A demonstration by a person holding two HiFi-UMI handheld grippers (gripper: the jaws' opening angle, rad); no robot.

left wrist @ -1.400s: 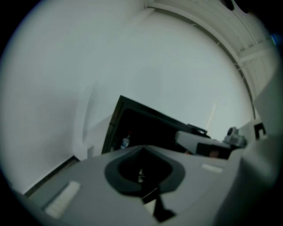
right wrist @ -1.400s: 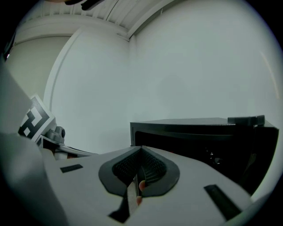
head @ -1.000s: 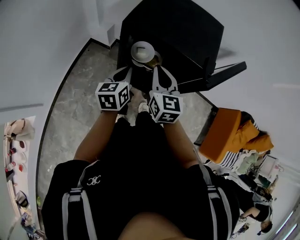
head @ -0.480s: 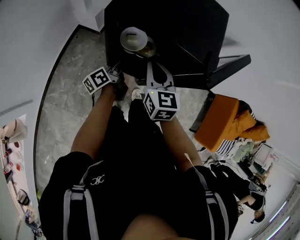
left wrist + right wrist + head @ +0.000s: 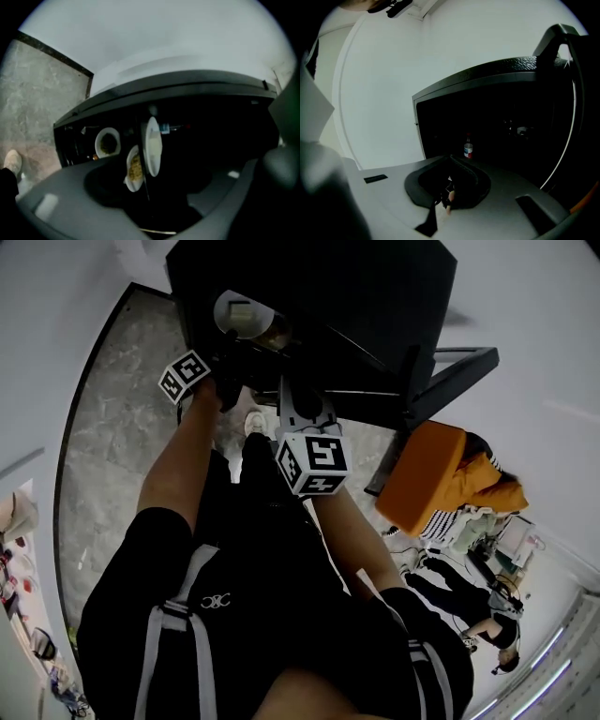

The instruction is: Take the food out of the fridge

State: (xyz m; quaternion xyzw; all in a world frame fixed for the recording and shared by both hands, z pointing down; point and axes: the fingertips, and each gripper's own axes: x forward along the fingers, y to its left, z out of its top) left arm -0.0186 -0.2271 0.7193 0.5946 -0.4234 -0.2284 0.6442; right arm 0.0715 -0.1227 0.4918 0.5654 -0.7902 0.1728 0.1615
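The black fridge (image 5: 319,306) stands in front of me, with a white bowl (image 5: 246,317) on its top. My left gripper (image 5: 223,367) is low at the fridge's front left; its jaws have just been opening and now stand wide with nothing between them. In the left gripper view (image 5: 154,206) its jaws frame the dark fridge front, where a white bowl of dark food (image 5: 107,142), a plate of yellowish food (image 5: 134,168) and a white plate (image 5: 153,146) show. My right gripper (image 5: 298,395) (image 5: 447,187) is shut and empty, facing the dark interior and a small bottle (image 5: 468,149).
A black stand (image 5: 441,381) juts out at the fridge's right. An orange-clad person (image 5: 441,484) and other people are at the far right. Grey marble floor (image 5: 112,427) lies to the left, white walls on both sides. My shoe (image 5: 253,423) is below the grippers.
My left gripper has dropped toward the fridge front and rolled, and its jaws went from shut to wide open. My right gripper has sunk a little and stayed shut.
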